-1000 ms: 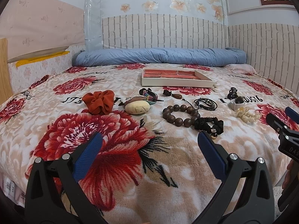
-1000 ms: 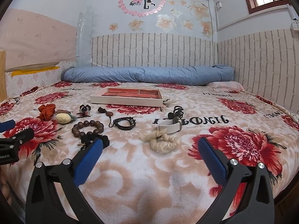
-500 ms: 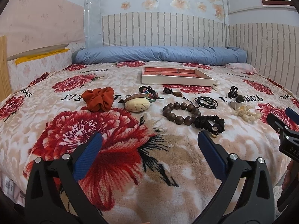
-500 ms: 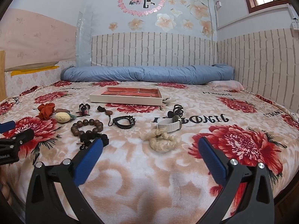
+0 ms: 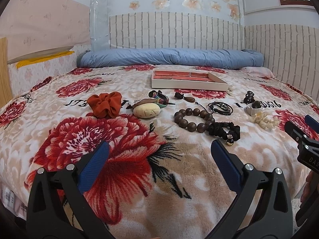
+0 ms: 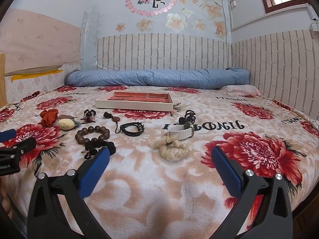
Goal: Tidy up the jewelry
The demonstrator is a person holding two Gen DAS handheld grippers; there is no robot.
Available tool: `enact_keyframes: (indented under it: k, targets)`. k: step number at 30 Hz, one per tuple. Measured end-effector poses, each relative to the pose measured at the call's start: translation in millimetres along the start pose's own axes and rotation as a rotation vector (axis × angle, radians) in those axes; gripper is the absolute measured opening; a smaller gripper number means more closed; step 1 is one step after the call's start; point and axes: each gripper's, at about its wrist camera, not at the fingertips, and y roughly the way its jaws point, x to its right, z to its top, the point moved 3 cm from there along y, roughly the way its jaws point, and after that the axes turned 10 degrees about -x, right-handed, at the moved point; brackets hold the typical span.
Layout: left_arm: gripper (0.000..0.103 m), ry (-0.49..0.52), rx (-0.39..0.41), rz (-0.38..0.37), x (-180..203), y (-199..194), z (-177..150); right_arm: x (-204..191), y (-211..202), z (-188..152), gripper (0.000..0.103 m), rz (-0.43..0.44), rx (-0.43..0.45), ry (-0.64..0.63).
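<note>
A cream jewelry tray [image 5: 189, 84] [image 6: 133, 105] with red compartments lies mid-bed. In front of it sit an orange scrunchie [image 5: 105, 106] [image 6: 48, 116], a cream plush piece [image 5: 146, 110], a wooden bead bracelet [image 5: 192, 119] [image 6: 90, 134], a black scrunchie [image 5: 224, 130] [image 6: 99, 146], a black cord bracelet [image 5: 220, 107] [image 6: 132, 128], a white-strap watch [image 6: 182, 132] and a cream scrunchie [image 6: 172, 148] [image 5: 264, 120]. My left gripper [image 5: 158, 156] hovers open near the bed's front edge. My right gripper [image 6: 160, 162] is open too, just short of the cream scrunchie. Both hold nothing.
A floral blanket [image 5: 99, 139] covers the bed. A rolled blue duvet [image 5: 169, 57] lies along the brick-pattern wall at the back. A black claw clip [image 6: 188, 115] and a dark pendant on a cord [image 6: 111, 117] rest near the tray. A wooden bedpost [image 5: 4, 69] stands far left.
Both views have tilted slightly, and the items sit a little differently in frame. Both grippers stay open, and no item has moved.
</note>
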Motion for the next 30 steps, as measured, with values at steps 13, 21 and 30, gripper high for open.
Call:
enact_keyframes:
  k: [13, 21, 30]
  targets:
    - [0.098, -0.002, -0.006, -0.003, -0.7, 0.9, -1.0, 0.0, 1.3, -1.0, 0.099, -0.002, -0.003, -0.001]
    - [0.098, 0.003, -0.022, -0.001, 1.6, 7.2, 1.5, -0.2, 8.4, -3.0, 0.099, 0.002, 0.0, 0.001]
    - [0.098, -0.003, -0.066, -0.026, 4.2, 28.4, 20.9, -1.3, 24.3, 10.0, 0.099, 0.001, -0.006, -0.01]
